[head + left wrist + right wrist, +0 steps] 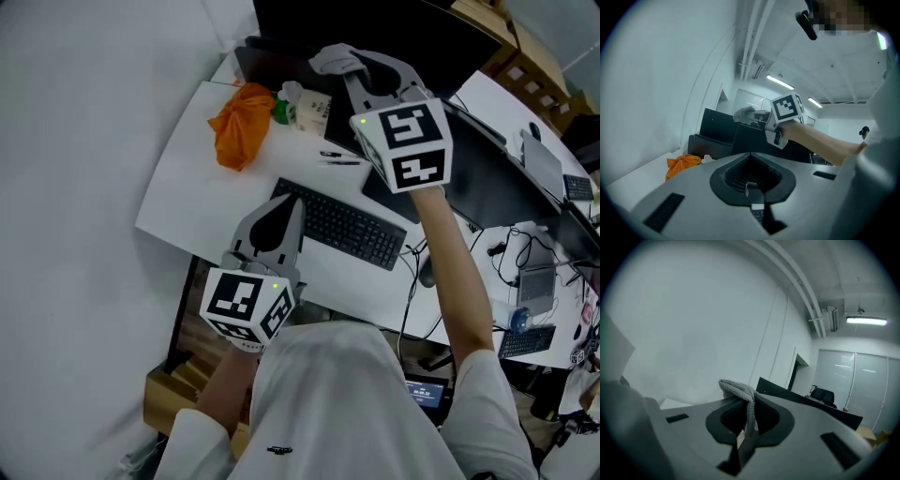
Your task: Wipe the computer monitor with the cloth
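Shows, in the upper left of the head view, a white desk (183, 202) bearing a crumpled orange bag (242, 124), with a small pale carton (313, 111) just to its right and two dark pens (336, 157) below that. Has a black keyboard (342, 223) lying aslant at the centre. Holds loose cables (511, 251) and a second, smaller keyboard (530, 342) at the lower right, and cardboard boxes (530, 61) in the upper right corner.

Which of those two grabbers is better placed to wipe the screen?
The right gripper: it grips the grey cloth up at the monitor. The left gripper is shut, empty, down by the keyboard.
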Available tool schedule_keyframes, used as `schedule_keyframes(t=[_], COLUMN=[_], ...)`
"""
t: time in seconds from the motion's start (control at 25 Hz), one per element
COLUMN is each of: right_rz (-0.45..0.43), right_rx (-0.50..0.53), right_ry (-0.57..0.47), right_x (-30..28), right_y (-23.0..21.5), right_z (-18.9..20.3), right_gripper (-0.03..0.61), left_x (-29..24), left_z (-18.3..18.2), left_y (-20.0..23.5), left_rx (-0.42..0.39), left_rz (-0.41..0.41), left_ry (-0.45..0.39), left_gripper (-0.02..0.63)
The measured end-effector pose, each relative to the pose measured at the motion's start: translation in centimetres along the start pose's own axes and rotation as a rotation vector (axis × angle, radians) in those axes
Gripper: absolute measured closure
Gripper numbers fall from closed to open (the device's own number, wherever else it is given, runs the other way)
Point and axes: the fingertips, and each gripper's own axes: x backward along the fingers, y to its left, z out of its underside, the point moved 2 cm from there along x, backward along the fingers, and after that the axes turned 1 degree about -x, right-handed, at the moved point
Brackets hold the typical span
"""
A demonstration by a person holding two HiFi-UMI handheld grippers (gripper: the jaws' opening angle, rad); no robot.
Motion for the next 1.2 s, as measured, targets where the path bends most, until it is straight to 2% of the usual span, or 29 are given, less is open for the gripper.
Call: schedule_keyframes(t=[0.16,0.4,0.6,0.8,1.2], right_rz=[-0.014,0.014,0.063,0.132,0.261], right_rx=[-0.119,-0.247,-0.274,-0.295,-0.358], right_ry=[-0.083,-0.141,-0.167,-0.152,-0.107], right_x=[4.4,11.8,17.9,24.4,34.4], right_y=[-0.5,-2.2,-4.1,-5.6,-4.1], right_z=[-1.0,-0.4,0.6,2.7,7.7], right_gripper=[0.554,0.554,0.554,0.554,0.557], left_x=[0.3,0.0,0.2,0.3,0.0], left_z=[0.1,0.4,0.1,0.0,0.2], left_y=[-1.0,-2.8,-4.4,-5.9,-8.4], left_rx=[0.0,0.001,-0.015,-0.032,-0.021], left_rz=[-0.006,0.008,0.015,0.033,0.074], left_ry=[-0.007,-0.016,-0.038,-0.04,-0.041], left_gripper=[0.595,0.595,0.595,0.595,0.595])
